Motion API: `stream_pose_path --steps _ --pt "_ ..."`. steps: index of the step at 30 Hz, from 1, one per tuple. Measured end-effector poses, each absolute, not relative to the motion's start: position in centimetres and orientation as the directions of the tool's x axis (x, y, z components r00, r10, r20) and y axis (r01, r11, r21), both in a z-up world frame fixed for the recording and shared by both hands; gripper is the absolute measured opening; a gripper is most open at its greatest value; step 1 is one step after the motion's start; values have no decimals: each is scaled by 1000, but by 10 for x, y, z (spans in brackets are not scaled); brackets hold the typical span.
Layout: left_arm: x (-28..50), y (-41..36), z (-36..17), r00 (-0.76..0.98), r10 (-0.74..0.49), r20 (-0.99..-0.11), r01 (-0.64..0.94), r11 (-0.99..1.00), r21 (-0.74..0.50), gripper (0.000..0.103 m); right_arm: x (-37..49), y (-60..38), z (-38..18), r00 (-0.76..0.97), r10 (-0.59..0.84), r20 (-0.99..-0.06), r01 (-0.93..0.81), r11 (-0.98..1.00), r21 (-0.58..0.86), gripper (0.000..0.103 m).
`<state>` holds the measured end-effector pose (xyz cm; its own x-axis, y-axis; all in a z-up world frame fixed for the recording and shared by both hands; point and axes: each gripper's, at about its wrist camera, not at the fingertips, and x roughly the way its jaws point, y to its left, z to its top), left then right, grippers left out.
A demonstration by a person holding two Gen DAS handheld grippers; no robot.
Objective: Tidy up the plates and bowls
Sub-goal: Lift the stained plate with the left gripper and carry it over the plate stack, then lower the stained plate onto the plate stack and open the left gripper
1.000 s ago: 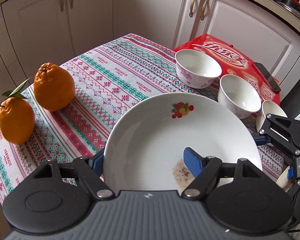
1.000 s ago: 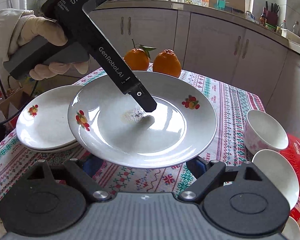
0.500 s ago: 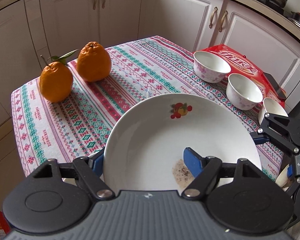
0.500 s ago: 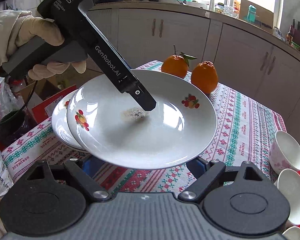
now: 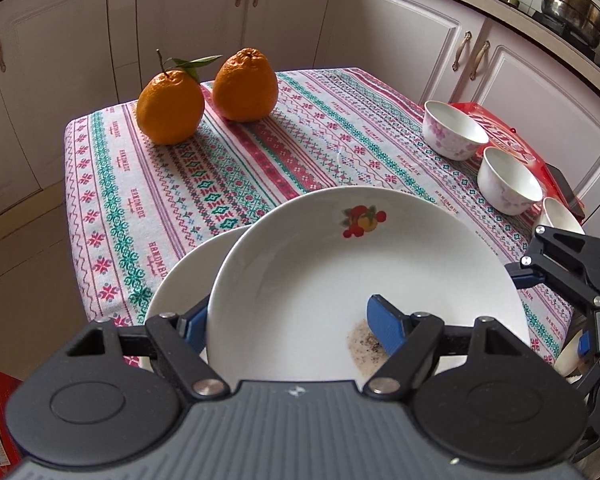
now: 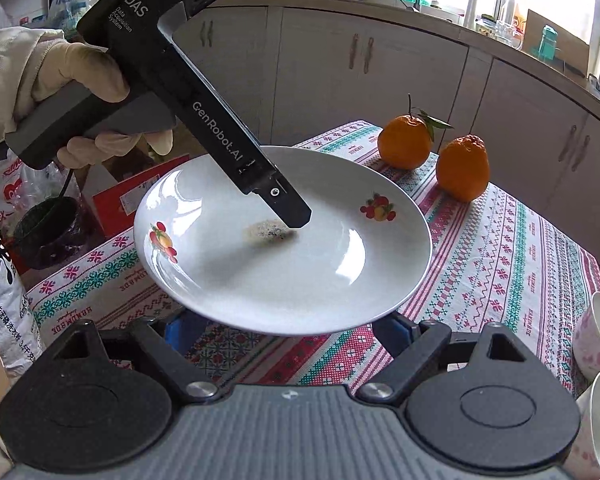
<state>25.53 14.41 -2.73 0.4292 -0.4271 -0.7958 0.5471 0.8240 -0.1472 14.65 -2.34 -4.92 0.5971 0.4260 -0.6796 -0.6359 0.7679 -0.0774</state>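
The white round ceramic plate with fruit decals (image 5: 364,276) is held off the striped tablecloth (image 5: 228,168) by the left gripper (image 5: 288,320), its jaws part open and clamped across the rim, one blue pad (image 5: 384,328) inside. It is judged about to be stacked on a second white plate (image 5: 188,272) just beyond the left finger. The right gripper (image 6: 284,332) is set wide, its fingers under the near rim; contact cannot be told. Three white floral bowls (image 5: 454,130) wait unsorted to the right.

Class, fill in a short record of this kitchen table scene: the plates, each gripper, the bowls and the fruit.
held plate: white, fruit motifs, speckled brown stain
left gripper: shut on the held plate, one finger above, one below
right gripper: fingers under the plate's near rim; grip unclear
second plate: on the tablecloth, partly under the held plate
bowls: three, in a row beside a red packet
oranges: two, at the far end
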Motion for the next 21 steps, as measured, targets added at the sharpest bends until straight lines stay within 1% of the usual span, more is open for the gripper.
stream_pose_path --steps 9,21 --pt "254 151 -42 412 -437 -799 526 831 -183 78 145 -22 -54 591 416 -691 -639 765 -86 92" --pt "258 156 -48 398 -449 -800 514 831 -210 79 146 -18 -56 596 406 -693 -643 758 -108 92"
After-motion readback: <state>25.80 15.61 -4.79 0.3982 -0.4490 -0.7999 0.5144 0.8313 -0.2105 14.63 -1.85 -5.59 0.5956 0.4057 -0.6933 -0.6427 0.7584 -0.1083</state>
